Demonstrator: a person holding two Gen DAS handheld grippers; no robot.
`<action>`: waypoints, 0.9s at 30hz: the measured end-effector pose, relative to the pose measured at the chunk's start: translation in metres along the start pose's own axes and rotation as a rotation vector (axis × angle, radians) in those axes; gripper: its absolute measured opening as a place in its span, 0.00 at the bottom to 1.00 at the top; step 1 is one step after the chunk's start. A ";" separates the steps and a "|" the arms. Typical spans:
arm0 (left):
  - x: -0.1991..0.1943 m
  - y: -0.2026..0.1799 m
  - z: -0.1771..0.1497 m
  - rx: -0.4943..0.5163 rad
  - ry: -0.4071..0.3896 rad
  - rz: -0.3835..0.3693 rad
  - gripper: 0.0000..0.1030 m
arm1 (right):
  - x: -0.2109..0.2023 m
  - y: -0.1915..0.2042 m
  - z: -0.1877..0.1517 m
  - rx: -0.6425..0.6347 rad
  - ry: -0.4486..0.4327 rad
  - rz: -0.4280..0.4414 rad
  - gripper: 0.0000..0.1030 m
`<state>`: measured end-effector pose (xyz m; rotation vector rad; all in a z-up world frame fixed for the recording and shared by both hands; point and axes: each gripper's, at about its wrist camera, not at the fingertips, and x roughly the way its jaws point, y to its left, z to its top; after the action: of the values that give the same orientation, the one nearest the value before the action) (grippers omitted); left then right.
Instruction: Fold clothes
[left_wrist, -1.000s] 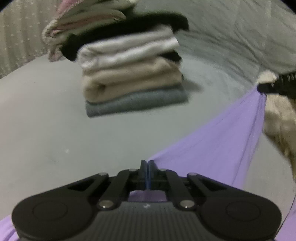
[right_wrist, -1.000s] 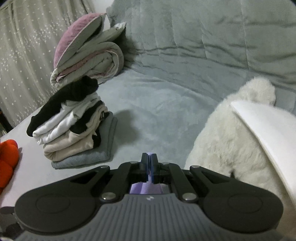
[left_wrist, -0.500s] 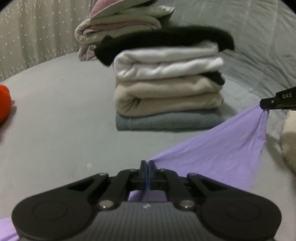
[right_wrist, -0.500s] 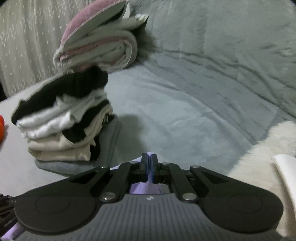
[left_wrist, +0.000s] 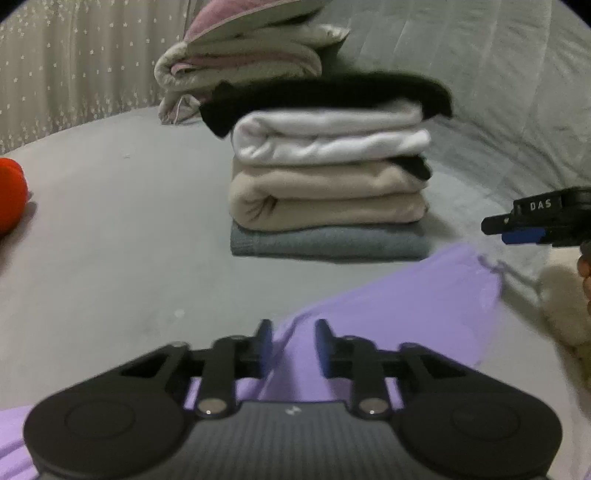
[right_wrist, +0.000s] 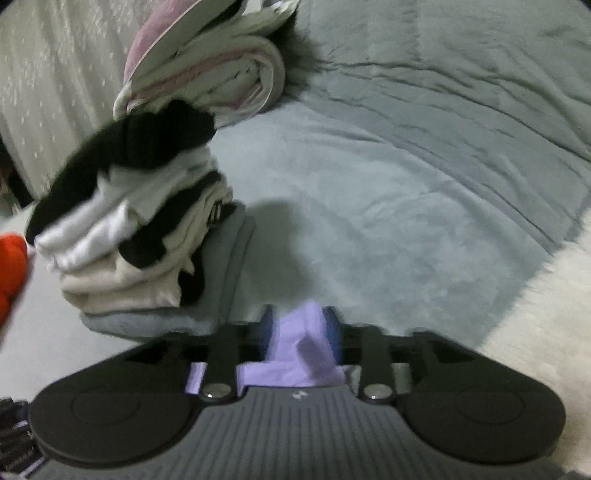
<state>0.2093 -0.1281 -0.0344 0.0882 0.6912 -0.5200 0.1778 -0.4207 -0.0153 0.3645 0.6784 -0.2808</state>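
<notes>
The grey bed (left_wrist: 92, 229) spreads wide, a working surface for the folding. On it stands a neat stack of folded clothes (left_wrist: 328, 177), likely where the next piece is bound. The lilac garment (left_wrist: 399, 314) lies slack on the bed just in front of that stack, one fold bunched up. The left gripper (left_wrist: 291, 345) has its fingers apart astride the cloth; the right gripper (right_wrist: 301, 338) too is parted, purple fabric loose between, nothing pinched.

Both tongs stand parted: the left tongs (left_wrist: 291, 341) with fingers spread low and level, the right tongs (right_wrist: 301, 328) likewise loosened, held just off to the side.
</notes>
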 end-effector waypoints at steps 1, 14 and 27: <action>-0.006 0.000 -0.002 -0.001 -0.008 -0.014 0.32 | -0.004 -0.003 -0.001 0.018 0.001 0.004 0.43; -0.035 -0.052 -0.055 0.234 0.016 -0.192 0.32 | -0.028 -0.018 -0.052 0.201 0.129 0.073 0.29; 0.000 -0.087 -0.046 0.269 -0.002 -0.068 0.01 | -0.024 -0.011 -0.094 0.352 0.114 0.335 0.47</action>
<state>0.1394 -0.1926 -0.0622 0.3167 0.6205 -0.6761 0.1040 -0.3880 -0.0700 0.8258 0.6672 -0.0584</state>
